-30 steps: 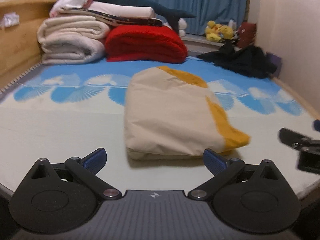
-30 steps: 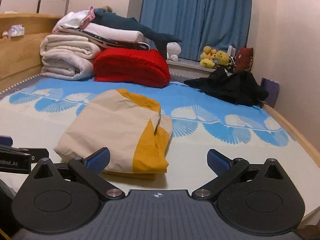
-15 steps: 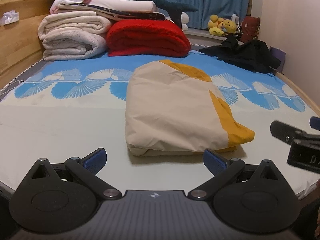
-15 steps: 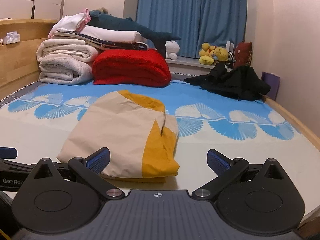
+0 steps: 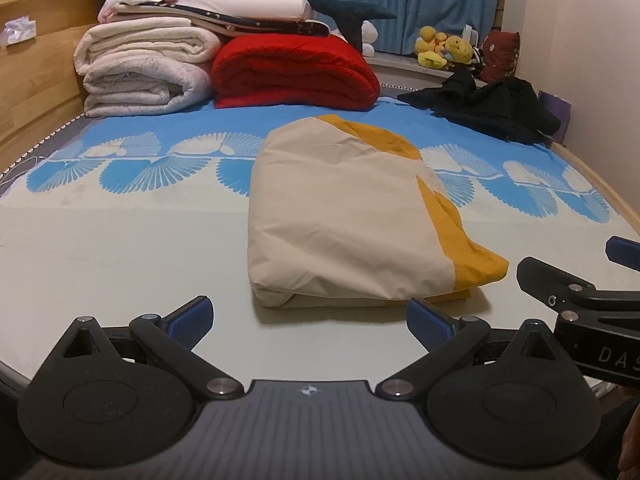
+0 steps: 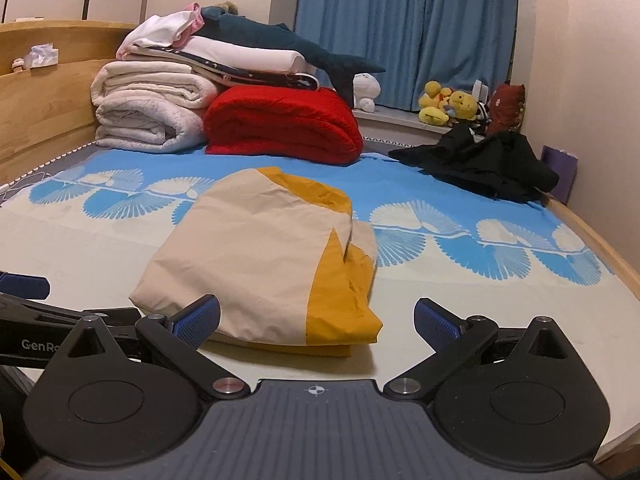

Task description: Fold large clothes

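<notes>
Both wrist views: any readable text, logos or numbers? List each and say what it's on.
"GenRo", cut off behind the right tongs' linkage: white lettering on the body of the left tongs, seen in the right wrist view.
"DAS", cut off by the frame edge: white lettering on the body of the right tongs, seen in the left wrist view.
Nothing else is readable: no legible print on the folded cloth or the bedding.
</notes>
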Action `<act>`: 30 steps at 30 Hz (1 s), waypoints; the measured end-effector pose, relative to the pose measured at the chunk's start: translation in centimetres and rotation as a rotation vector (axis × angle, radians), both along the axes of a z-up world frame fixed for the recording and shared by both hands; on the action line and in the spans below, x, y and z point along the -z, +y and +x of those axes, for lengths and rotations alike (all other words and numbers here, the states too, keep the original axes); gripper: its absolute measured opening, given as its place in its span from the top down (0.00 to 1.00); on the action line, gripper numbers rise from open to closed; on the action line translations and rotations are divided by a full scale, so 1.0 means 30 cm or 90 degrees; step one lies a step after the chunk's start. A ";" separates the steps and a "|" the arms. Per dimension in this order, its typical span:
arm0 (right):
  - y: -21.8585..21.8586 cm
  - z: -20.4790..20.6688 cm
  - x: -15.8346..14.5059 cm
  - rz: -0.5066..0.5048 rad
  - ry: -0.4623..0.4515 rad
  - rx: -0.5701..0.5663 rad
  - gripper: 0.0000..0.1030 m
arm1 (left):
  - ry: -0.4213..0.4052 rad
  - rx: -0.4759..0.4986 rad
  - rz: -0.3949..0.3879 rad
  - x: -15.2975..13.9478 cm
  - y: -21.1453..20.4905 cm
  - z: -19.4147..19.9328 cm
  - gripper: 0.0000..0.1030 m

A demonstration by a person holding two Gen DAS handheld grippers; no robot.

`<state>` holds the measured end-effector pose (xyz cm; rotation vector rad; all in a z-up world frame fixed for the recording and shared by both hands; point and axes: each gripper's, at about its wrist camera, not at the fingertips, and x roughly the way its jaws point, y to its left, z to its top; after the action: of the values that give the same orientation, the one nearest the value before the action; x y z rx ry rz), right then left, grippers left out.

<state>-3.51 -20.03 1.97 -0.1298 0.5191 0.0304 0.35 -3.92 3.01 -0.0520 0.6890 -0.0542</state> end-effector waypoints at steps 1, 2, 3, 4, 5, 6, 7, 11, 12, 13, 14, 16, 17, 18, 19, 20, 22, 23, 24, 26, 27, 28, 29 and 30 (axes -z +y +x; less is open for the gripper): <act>0.002 0.000 0.000 0.000 0.000 0.000 0.01 | 0.000 0.000 -0.001 0.000 0.000 0.001 0.01; 0.002 0.000 -0.001 0.000 0.001 0.000 0.01 | 0.000 0.000 -0.002 0.000 0.000 0.000 0.01; 0.003 0.000 0.001 0.001 0.002 0.000 0.01 | 0.000 0.000 -0.001 -0.001 0.000 0.000 0.01; 0.004 -0.001 0.001 0.001 0.002 0.000 0.01 | 0.000 0.001 -0.001 0.000 0.002 0.001 0.01; 0.006 -0.002 0.001 0.001 0.002 0.000 0.01 | 0.001 0.001 -0.002 0.000 0.002 0.001 0.01; 0.008 -0.003 0.001 0.001 0.002 0.001 0.01 | 0.001 0.002 -0.003 0.000 0.002 0.001 0.01; 0.008 -0.003 0.001 0.001 0.002 0.000 0.01 | 0.002 0.002 -0.003 0.000 0.004 0.002 0.01; 0.007 -0.002 0.001 0.002 0.003 0.001 0.01 | 0.002 0.002 -0.004 0.000 0.003 0.002 0.01; 0.005 -0.001 0.001 0.002 0.003 0.000 0.01 | 0.002 0.002 -0.004 0.000 0.003 0.002 0.01; 0.005 -0.002 0.001 0.002 0.003 0.000 0.01 | 0.003 0.002 -0.004 0.000 0.004 0.003 0.01; 0.005 -0.002 0.001 0.002 0.003 0.000 0.01 | 0.003 0.003 -0.004 0.000 0.003 0.003 0.01; 0.005 -0.002 0.000 0.002 0.003 0.000 0.01 | 0.003 0.002 -0.004 0.000 0.002 0.002 0.01; 0.006 -0.003 0.001 0.002 0.003 0.000 0.01 | 0.003 0.002 -0.004 0.000 0.001 0.002 0.01; 0.004 -0.002 0.000 0.002 0.003 0.000 0.01 | 0.003 0.002 -0.003 0.000 0.001 0.002 0.01; 0.003 -0.002 0.000 0.002 0.003 0.000 0.01 | 0.003 0.002 -0.004 -0.001 0.002 0.002 0.01; 0.003 -0.002 0.000 0.002 0.004 0.000 0.01 | 0.003 0.002 -0.004 0.000 0.002 0.002 0.01; 0.004 -0.003 0.000 0.003 0.004 -0.001 0.01 | 0.004 0.003 -0.004 0.002 0.001 0.002 0.01; 0.004 -0.003 0.000 0.002 0.004 0.000 0.01 | 0.004 0.003 -0.004 0.003 0.001 0.002 0.01; 0.004 -0.002 -0.001 0.002 0.004 0.000 0.01 | 0.005 0.004 -0.004 0.005 0.004 0.003 0.01; 0.006 -0.005 0.003 0.002 0.005 0.000 0.01 | 0.005 0.004 -0.004 0.004 0.004 0.003 0.01; 0.005 -0.005 0.004 0.002 0.005 0.000 0.01 | 0.005 0.004 -0.003 0.005 0.005 0.003 0.01; 0.007 -0.007 0.004 0.002 0.005 0.001 0.01 | 0.004 0.004 -0.004 0.005 0.004 0.003 0.01; 0.005 -0.006 0.003 0.002 0.005 0.000 0.01 | 0.004 0.004 -0.004 0.005 0.004 0.003 0.01; 0.006 -0.007 0.003 0.002 0.005 0.000 0.01 | 0.004 0.004 -0.004 0.004 0.005 0.003 0.01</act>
<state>-3.71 -19.86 1.87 -0.1264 0.5271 0.0313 0.45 -3.78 2.89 -0.0556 0.6961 -0.0626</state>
